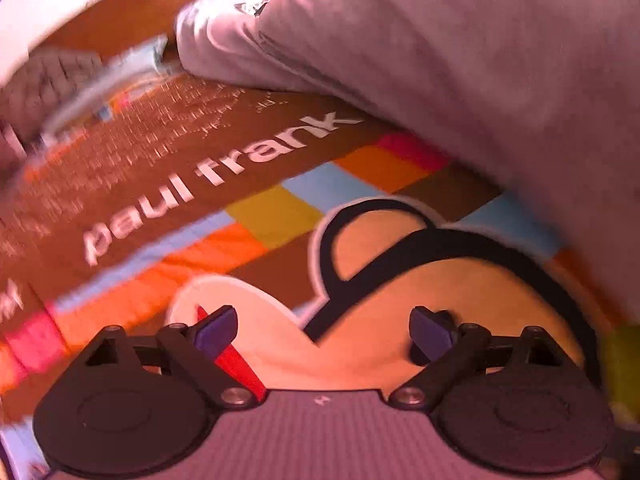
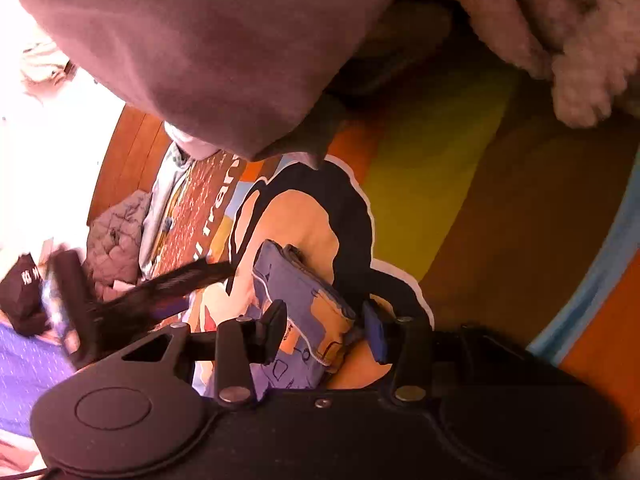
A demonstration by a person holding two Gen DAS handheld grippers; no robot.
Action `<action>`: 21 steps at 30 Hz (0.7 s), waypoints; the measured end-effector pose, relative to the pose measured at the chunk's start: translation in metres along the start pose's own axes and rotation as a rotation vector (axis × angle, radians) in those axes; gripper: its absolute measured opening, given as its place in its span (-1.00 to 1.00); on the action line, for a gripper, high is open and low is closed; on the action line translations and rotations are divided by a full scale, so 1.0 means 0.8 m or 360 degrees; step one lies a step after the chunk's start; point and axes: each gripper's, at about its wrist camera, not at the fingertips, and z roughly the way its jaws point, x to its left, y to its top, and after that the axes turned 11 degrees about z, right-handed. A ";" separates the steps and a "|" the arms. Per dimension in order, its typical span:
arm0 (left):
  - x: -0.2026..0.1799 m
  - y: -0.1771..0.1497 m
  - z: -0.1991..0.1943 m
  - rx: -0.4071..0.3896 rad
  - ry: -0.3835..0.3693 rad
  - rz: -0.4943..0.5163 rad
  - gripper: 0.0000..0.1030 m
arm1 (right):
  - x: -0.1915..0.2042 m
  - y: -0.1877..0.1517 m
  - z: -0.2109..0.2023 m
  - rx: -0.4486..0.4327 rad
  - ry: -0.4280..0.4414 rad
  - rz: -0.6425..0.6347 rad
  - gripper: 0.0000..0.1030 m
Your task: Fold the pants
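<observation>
My right claw (image 2: 324, 332) pinched a folded blue printed cloth (image 2: 304, 304) at lower centre; my left claw (image 1: 324, 330) gaped empty. The grey pants (image 1: 460, 60) sprawled upper right (untouched), so I risked folding the wrong piece.

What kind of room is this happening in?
Probably a bedroom at home: a bright cartoon-print blanket covers a soft surface, the grey pants lie on it, and a wooden floor shows beyond.
</observation>
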 end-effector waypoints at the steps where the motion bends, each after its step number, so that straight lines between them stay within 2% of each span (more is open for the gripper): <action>1: 0.006 0.001 -0.007 0.0031 -0.0113 -0.0081 0.86 | -0.002 0.000 0.000 -0.0015 0.0000 0.0034 -0.16; 4: 0.006 0.003 -0.018 0.0102 -0.0368 -0.0213 0.92 | -0.002 -0.004 0.003 -0.0065 -0.0021 0.0065 -0.37; 6: -0.006 0.006 -0.018 0.0157 -0.0444 -0.0192 0.92 | 0.003 -0.009 0.003 -0.0076 -0.0047 0.0016 -0.70; 10: -0.036 0.019 -0.011 0.0289 -0.0478 -0.0094 0.92 | 0.023 -0.026 0.001 -0.0135 -0.0045 -0.0206 -0.77; 15: -0.053 0.040 0.007 0.0483 -0.0561 -0.0121 0.87 | 0.059 -0.070 -0.013 -0.0286 -0.0033 -0.0670 -0.78; 17: -0.065 0.048 0.009 0.0566 -0.0521 -0.0057 0.80 | 0.068 -0.084 -0.014 -0.0316 -0.0047 -0.0804 -0.78; 21: -0.089 0.056 0.011 0.0644 -0.0525 0.0059 0.78 | 0.071 -0.091 -0.013 -0.0319 -0.0078 -0.0917 -0.78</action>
